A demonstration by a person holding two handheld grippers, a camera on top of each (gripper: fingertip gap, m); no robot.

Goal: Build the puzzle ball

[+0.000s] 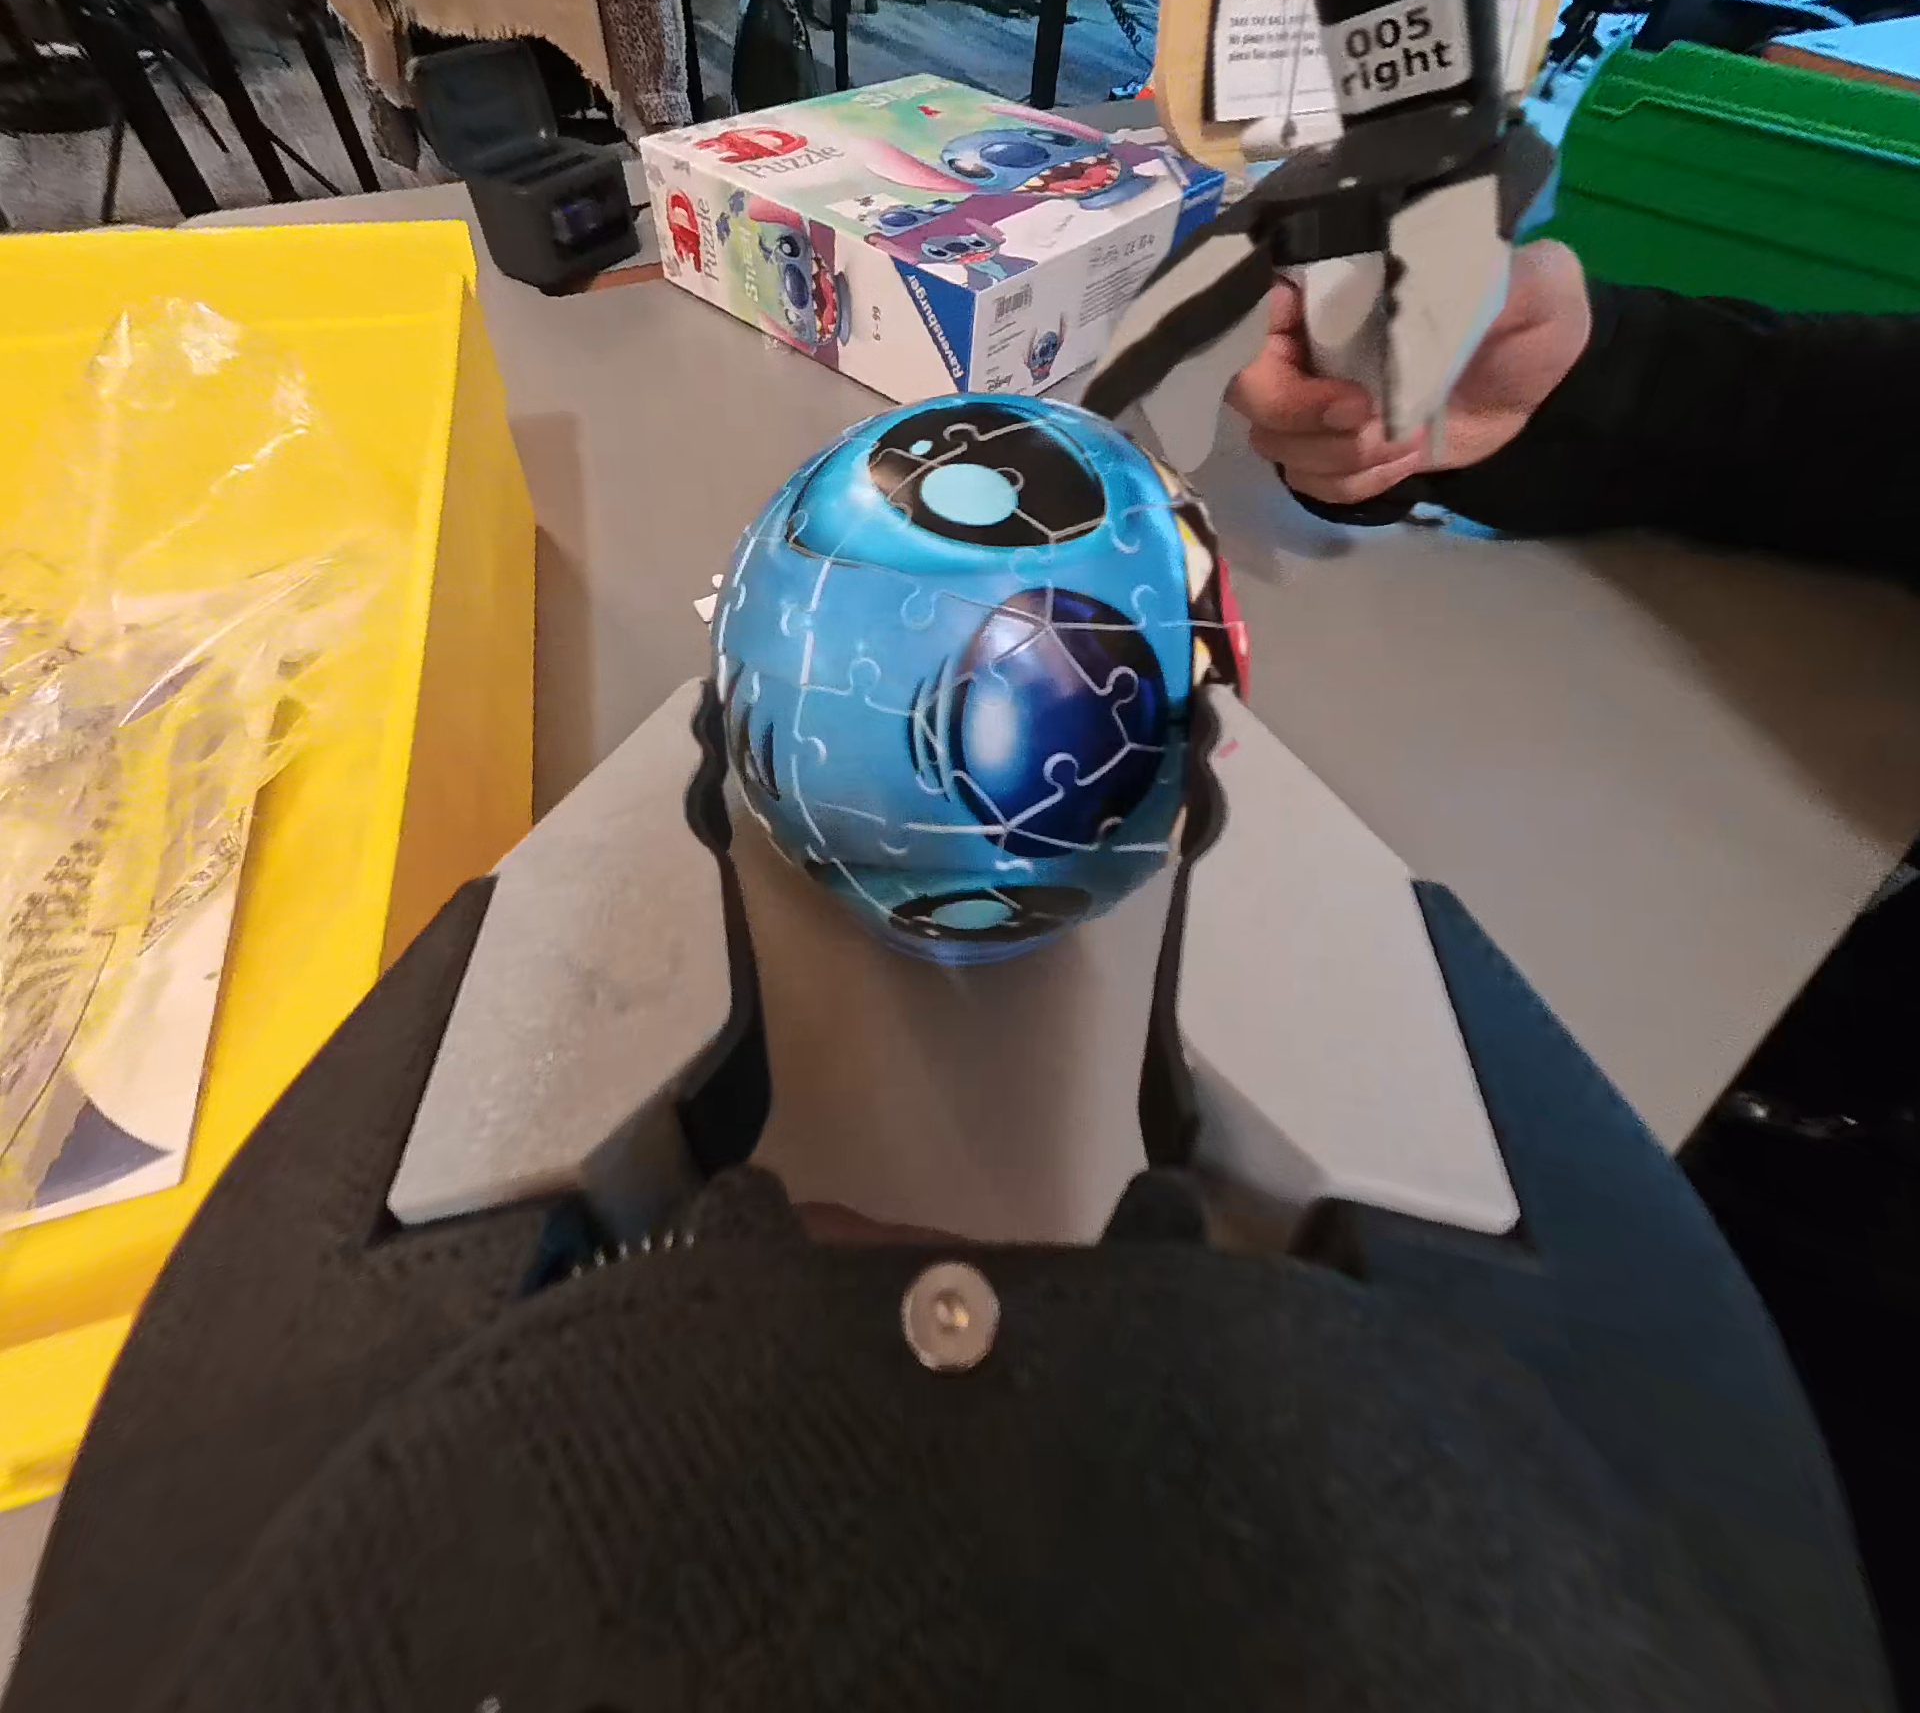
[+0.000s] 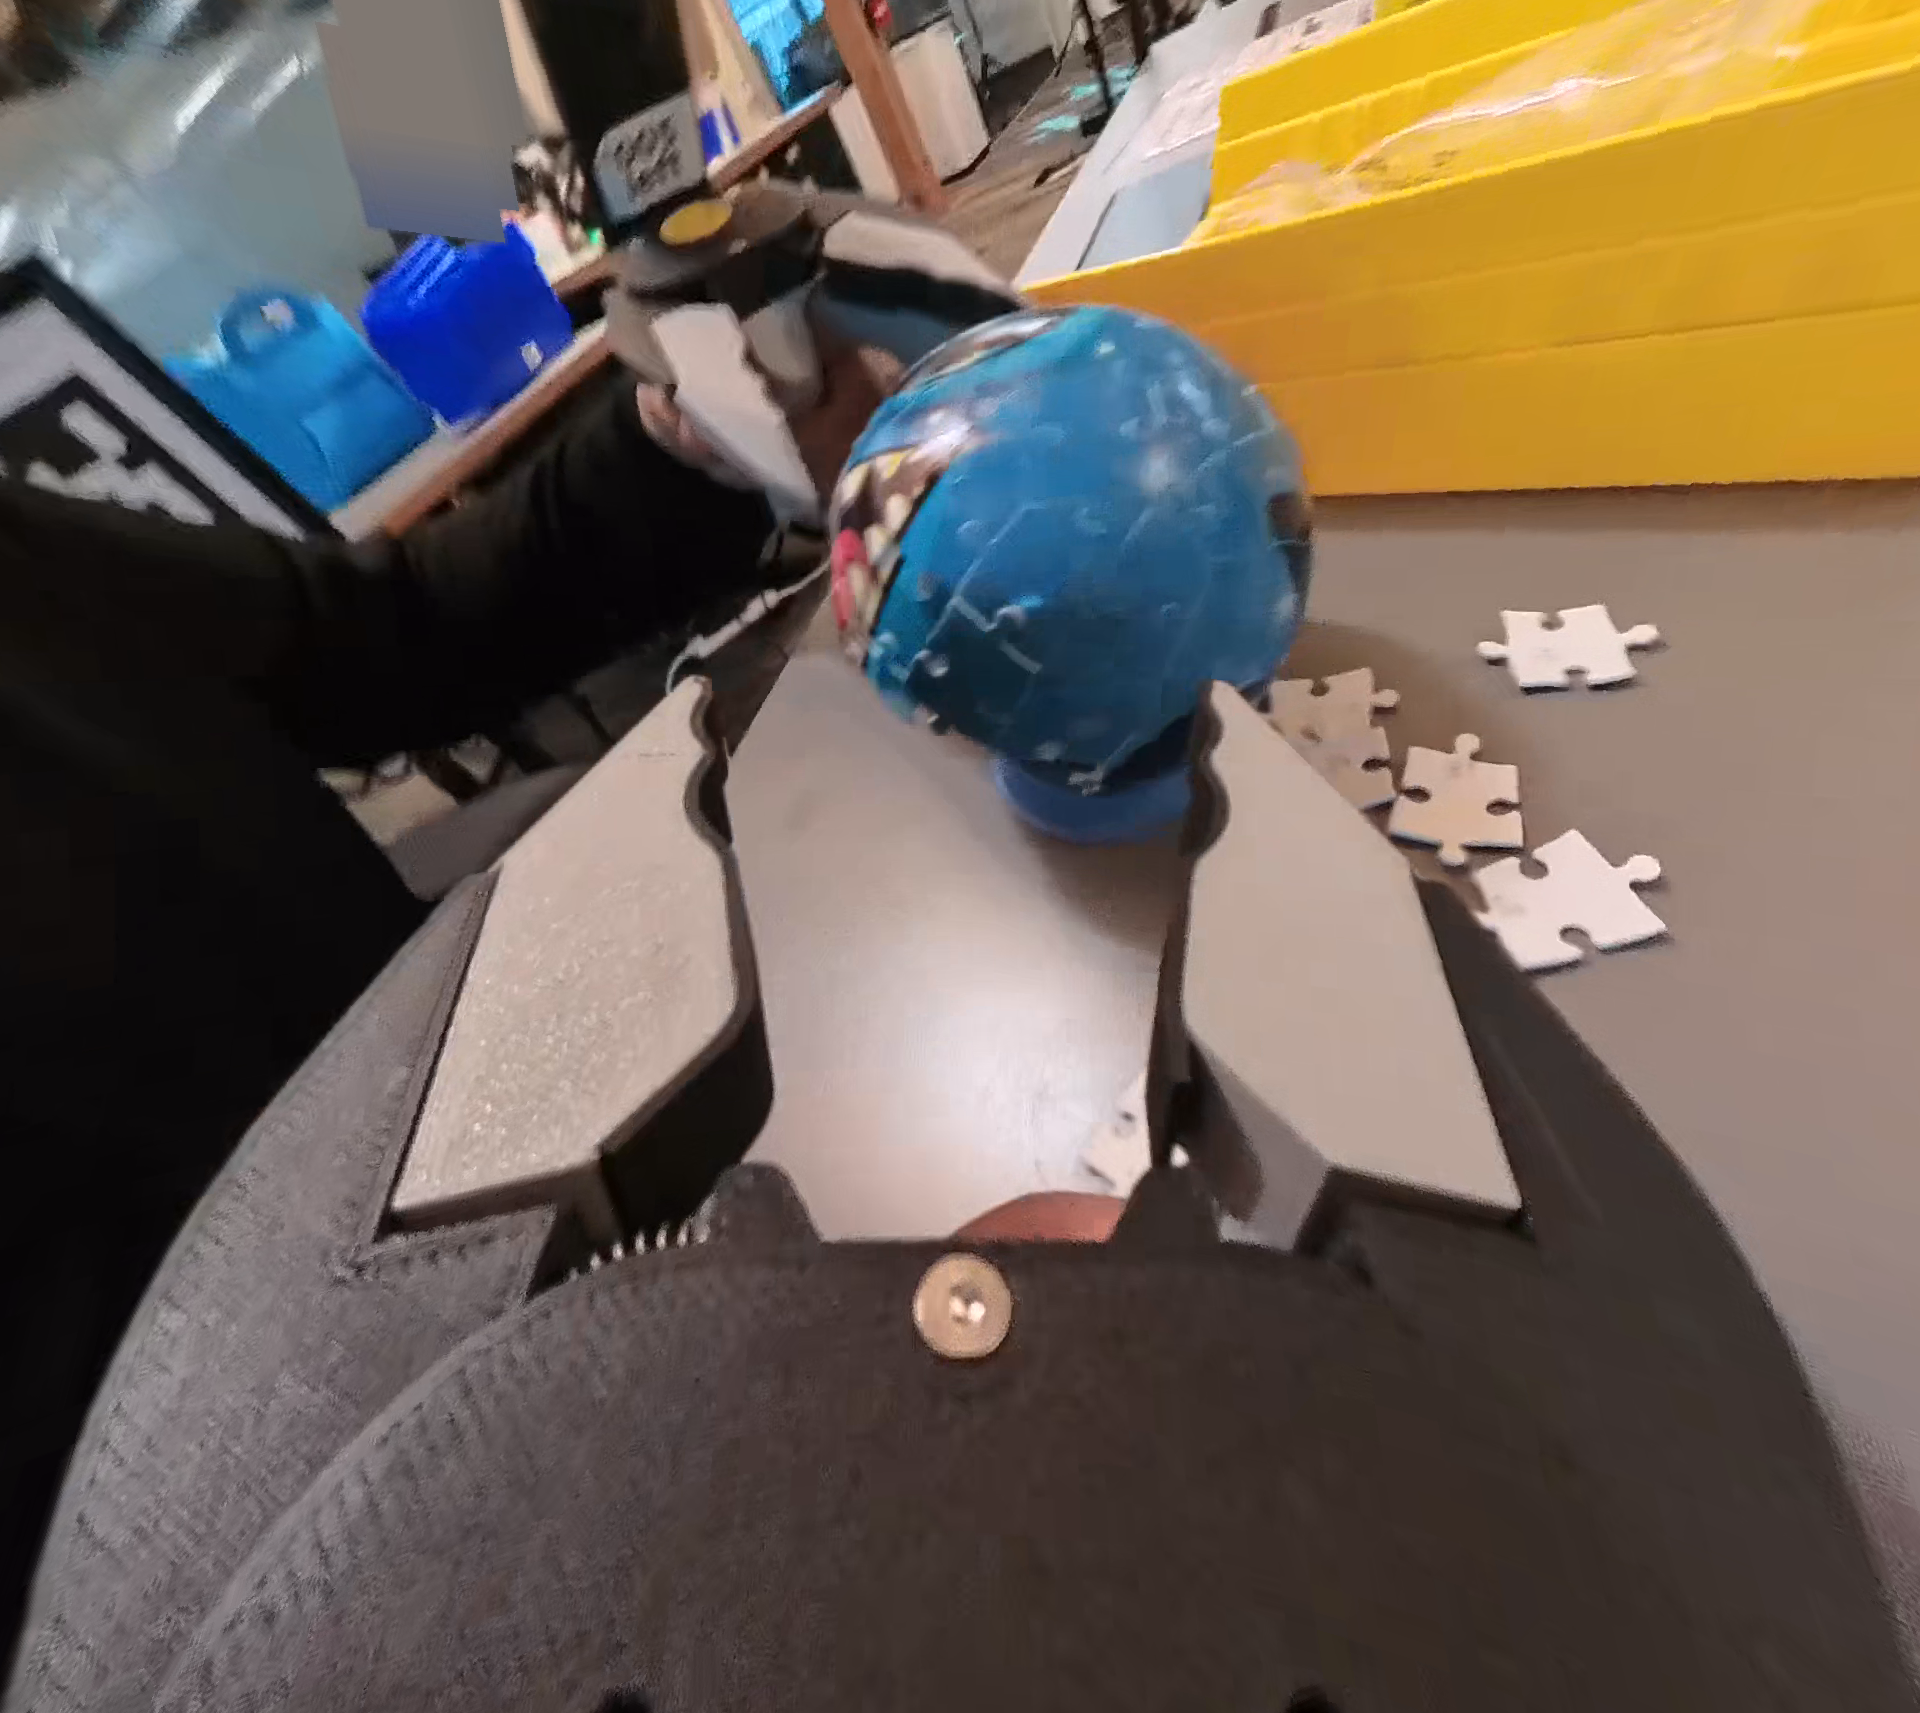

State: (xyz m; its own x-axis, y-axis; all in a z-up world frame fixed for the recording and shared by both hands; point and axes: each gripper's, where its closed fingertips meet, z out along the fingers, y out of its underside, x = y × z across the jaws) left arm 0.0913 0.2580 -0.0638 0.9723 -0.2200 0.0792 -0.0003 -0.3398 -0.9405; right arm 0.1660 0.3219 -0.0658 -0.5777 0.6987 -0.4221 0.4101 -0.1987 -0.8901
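Note:
The blue puzzle ball (image 1: 956, 676) stands on a small blue stand (image 2: 1091, 801) on the grey table. Most of its shell is assembled, and a red and black patch shows on one side. My left gripper (image 1: 951, 749) has its jaws wide, with one fingertip against each side of the ball; it also shows in the right wrist view (image 2: 904, 396). My right gripper (image 2: 961, 728) is open and empty, its tips just short of the ball. In the left wrist view it (image 1: 1262, 416) hovers at the ball's upper right. Several loose white-backed pieces (image 2: 1455, 801) lie beside the stand.
A yellow bin (image 1: 312, 416) holding a clear plastic bag (image 1: 156, 572) stands left of the ball. The puzzle box (image 1: 914, 250) and a black case (image 1: 551, 209) lie behind it. A green bin (image 1: 1745, 177) sits at the far right. The table edge (image 1: 1766, 1019) runs along the right.

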